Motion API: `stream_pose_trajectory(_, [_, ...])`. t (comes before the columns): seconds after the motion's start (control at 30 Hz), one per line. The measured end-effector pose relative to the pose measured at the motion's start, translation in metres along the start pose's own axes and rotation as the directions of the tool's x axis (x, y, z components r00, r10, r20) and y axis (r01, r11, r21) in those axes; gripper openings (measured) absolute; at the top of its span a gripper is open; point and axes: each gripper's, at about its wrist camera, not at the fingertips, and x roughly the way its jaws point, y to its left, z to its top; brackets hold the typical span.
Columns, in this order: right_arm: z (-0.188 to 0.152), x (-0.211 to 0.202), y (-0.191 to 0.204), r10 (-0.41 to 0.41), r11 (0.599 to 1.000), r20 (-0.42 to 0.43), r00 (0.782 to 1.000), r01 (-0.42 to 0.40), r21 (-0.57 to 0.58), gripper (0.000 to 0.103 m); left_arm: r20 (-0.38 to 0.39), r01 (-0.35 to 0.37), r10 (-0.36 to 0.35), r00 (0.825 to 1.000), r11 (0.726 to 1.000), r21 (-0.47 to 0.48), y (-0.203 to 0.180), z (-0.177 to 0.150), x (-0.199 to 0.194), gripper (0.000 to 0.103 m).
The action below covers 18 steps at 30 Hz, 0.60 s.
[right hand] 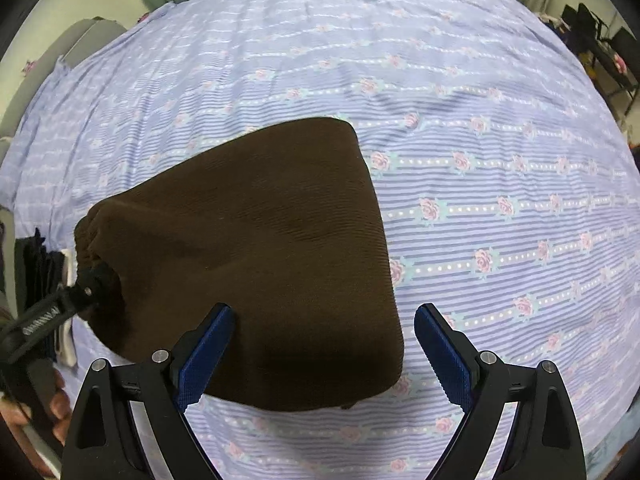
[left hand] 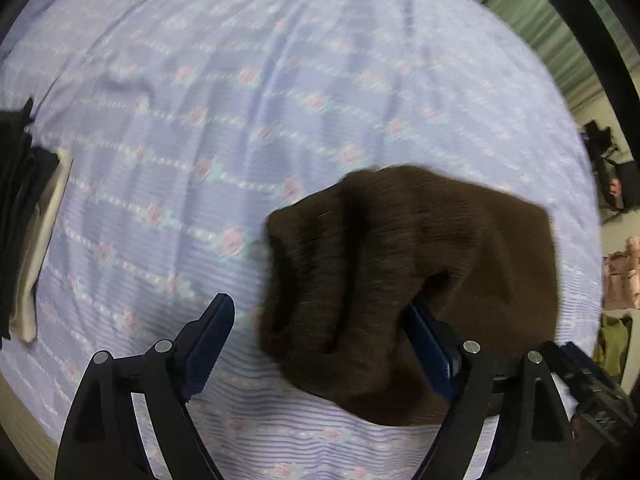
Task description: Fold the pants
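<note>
While my left gripper point(left hand: 320, 344) hangs low over the bed, I see its jaws spread wide, the brown pants point(left hand: 412, 280) bunched between them and draped over the right-hand blue pad; I can't tell for sure whether that pad is touching cloth or only hidden behind it. Over on my right gripper point(right hand: 324, 354), the jaws are wide too, nothing pinched, the left pad point(right hand: 206, 356) sitting just above the near edge of the pants point(right hand: 256, 256). From this side the pants lie as a folded brown block, flat on the lilac rose-print bedsheet point(right hand: 500, 168), with the gathered end at the left, where the other gripper's tip meets it. Beyond that, at the bed's left edge, I've got a stack of dark and cream folded clothes point(left hand: 24, 240). Green curtains point(left hand: 532, 12) hang past the far side.
</note>
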Motion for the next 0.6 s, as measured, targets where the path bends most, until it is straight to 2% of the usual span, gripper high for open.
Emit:
stream_pose_trajectory(0.07, [0.000, 0.009, -0.001, 0.003, 1.000, -0.013, 1.000, -0.003, 0.010, 0.093, -0.036, 0.024, -0.026, 0.999, 0.999, -0.047, 0.013, -0.004, 0.013, 0.091])
stream_pose_trajectory(0.2, [-0.004, 0.036, 0.002, 0.034, 0.999, -0.064, 0.997, -0.032, 0.026, 0.093, -0.067, 0.109, -0.119, 0.991, 0.985, -0.137, 0.025, -0.012, 0.028, 0.093])
stream_pose_trajectory(0.4, [-0.008, 0.075, 0.005, 0.001, 1.000, -0.101, 0.995, -0.001, 0.004, 0.094, -0.040, 0.158, -0.162, 0.986, 0.983, -0.090, 0.016, -0.014, 0.048, 0.095])
stream_pose_trajectory(0.47, [-0.007, 0.087, -0.001, 0.034, 0.999, -0.117, 0.993, -0.031, 0.030, 0.096, -0.037, 0.183, -0.188, 0.982, 0.977, -0.108, 0.019, -0.016, 0.057, 0.101])
stream_pose_trajectory(0.6, [-0.010, 0.115, -0.026, 0.198, 0.967, -0.165, 0.966, -0.164, 0.197, 0.102, -0.025, 0.273, -0.281, 0.959, 0.946, -0.174, 0.030, -0.020, 0.076, 0.103])
